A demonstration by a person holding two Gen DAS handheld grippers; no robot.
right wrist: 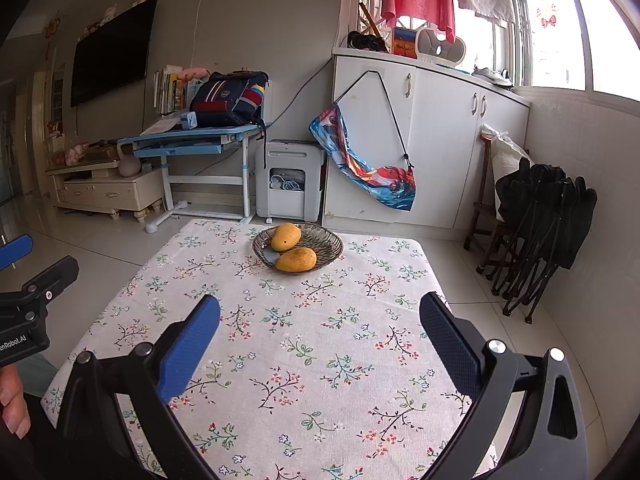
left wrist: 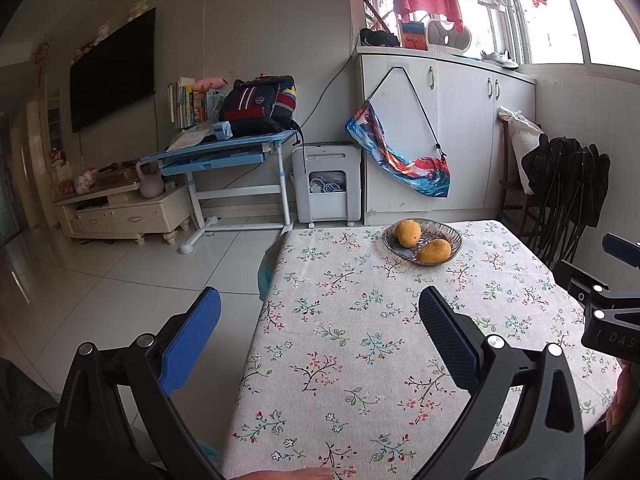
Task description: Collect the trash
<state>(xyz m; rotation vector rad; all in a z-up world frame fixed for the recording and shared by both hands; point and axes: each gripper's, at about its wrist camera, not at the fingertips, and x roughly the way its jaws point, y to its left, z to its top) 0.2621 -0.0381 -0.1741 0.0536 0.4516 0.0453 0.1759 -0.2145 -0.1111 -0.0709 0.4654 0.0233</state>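
Both grippers empty, no trash in sight on the table.

Your left gripper [left wrist: 320, 312] and right gripper [right wrist: 320, 320] hover spread wide over the floral-print tablecloth [right wrist: 320, 360]. I judge you're searching or finished: look around next. Only the ribbed glass bowl [right wrist: 320, 242] holding two yellow mangoes [right wrist: 286, 237] stands ahead, well apart; nothing blocks you.

Left hand-held gripper [left wrist: 320, 320] spread wide over floral tablecloth [left wrist: 360, 360], glass bowl [left wrist: 422, 242] holding two mangoes [left wrist: 408, 233]
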